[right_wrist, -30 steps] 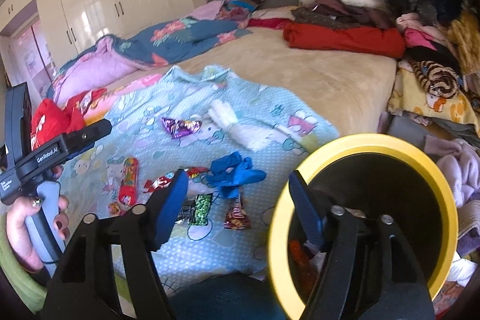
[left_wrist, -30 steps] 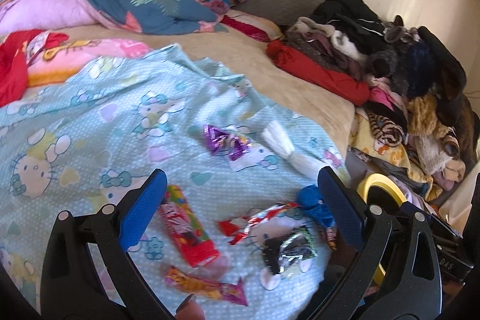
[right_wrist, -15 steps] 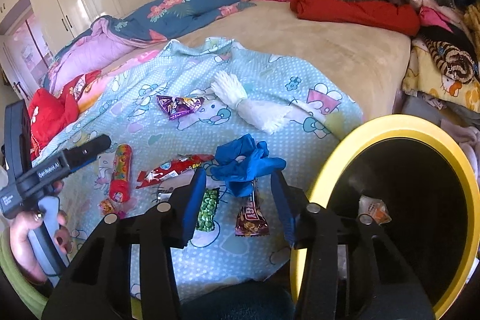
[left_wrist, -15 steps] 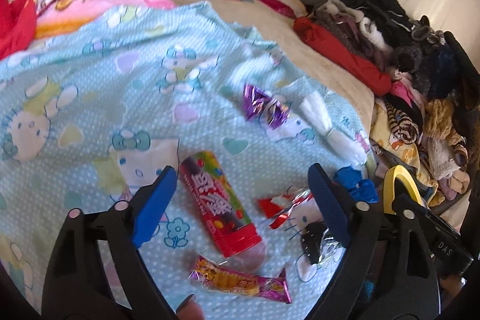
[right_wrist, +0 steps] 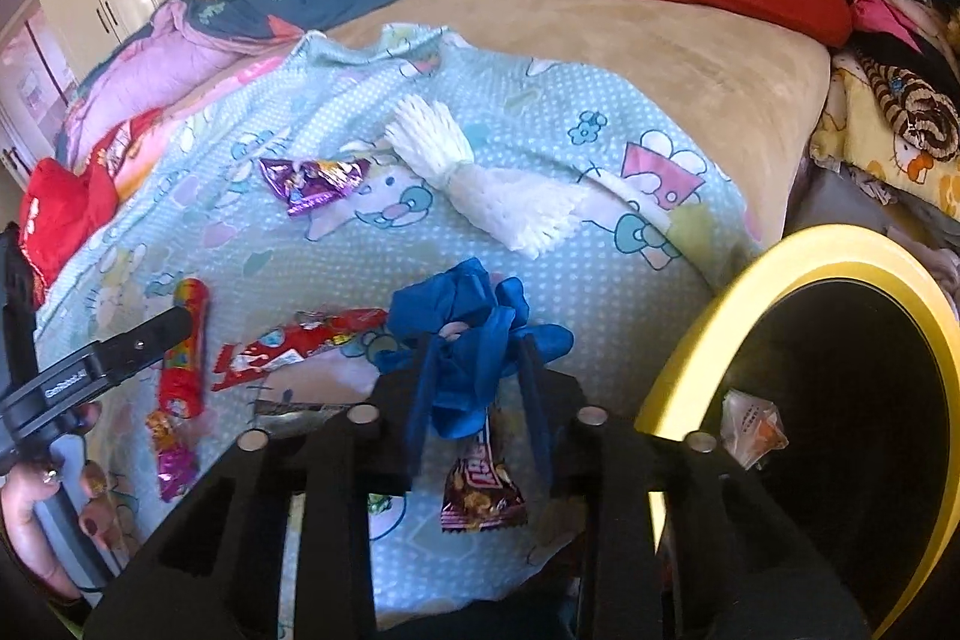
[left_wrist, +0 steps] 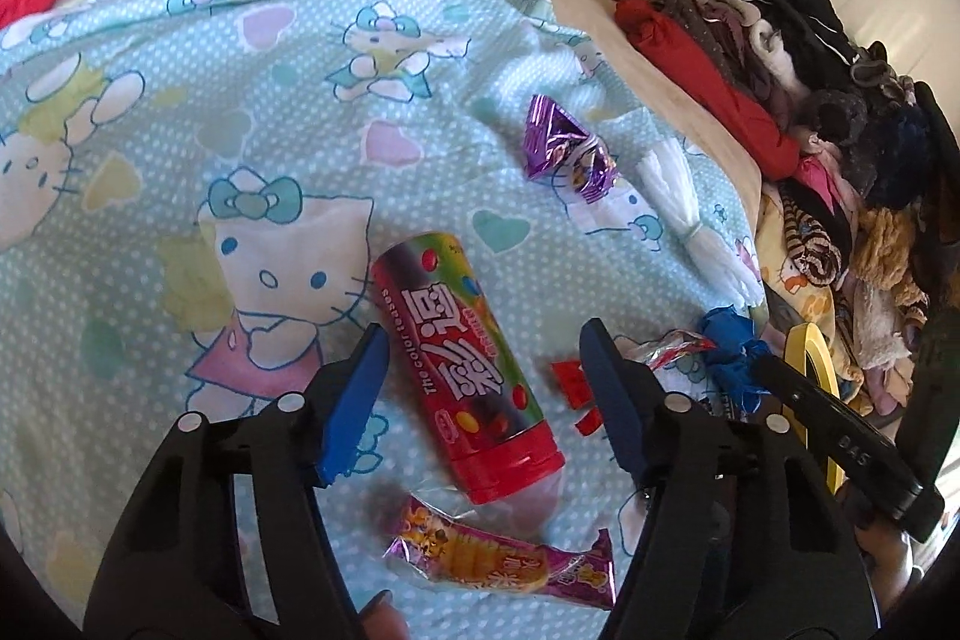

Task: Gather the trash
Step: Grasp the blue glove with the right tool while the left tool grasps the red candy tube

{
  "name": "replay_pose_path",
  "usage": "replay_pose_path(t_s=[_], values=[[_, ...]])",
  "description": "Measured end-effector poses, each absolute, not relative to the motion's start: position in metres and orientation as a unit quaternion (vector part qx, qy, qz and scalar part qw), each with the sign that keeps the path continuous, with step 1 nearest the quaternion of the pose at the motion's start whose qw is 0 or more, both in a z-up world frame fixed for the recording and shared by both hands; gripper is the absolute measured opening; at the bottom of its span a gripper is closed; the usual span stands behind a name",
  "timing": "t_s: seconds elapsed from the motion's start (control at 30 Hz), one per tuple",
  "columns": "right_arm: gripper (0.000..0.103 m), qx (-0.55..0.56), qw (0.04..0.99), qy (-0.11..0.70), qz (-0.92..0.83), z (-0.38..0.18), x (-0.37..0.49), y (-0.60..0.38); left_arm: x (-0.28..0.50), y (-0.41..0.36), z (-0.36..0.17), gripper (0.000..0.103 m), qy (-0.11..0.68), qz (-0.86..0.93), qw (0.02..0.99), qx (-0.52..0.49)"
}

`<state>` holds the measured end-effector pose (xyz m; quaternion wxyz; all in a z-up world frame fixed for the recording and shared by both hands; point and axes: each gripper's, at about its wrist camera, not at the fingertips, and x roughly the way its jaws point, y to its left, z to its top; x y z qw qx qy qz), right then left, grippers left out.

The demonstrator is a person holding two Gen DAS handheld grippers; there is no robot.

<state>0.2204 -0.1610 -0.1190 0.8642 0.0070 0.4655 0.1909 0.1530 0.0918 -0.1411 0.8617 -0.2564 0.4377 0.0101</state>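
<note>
Left hand-held gripper is closing around the red candy tube on the blue sheet; its pads stand either side of the tube, not pressing yet. Right hand-held gripper is closing on the crumpled blue glove, fingers tight against it from both sides. The yellow-rimmed bin sits just right of the glove, a wrapper inside. A purple wrapper and white netting lie beyond the glove, a red wrapper left of it.
</note>
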Motion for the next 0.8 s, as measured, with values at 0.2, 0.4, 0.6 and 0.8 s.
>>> replay_pose_path(t_s=[0.2, 0.4, 0.6, 0.8], values=[[0.010, 0.009, 0.870, 0.453, 0.194, -0.119, 0.219, -0.158, 0.155, 0.095, -0.149, 0.050, 0.443, 0.006, 0.854, -0.271], [0.008, 0.019, 0.878, 0.431, 0.206, -0.112, 0.211, -0.158, 0.154, 0.098, -0.152, 0.040, 0.448, 0.009, 0.849, -0.281], [0.006, 0.021, 0.885, 0.414, 0.213, -0.105, 0.204, -0.155, 0.152, 0.103, -0.155, 0.036, 0.451, 0.006, 0.843, -0.293], [0.006, 0.029, 0.890, 0.399, 0.220, -0.095, 0.199, -0.157, 0.152, 0.105, -0.150, 0.033, 0.447, -0.002, 0.842, -0.302]])
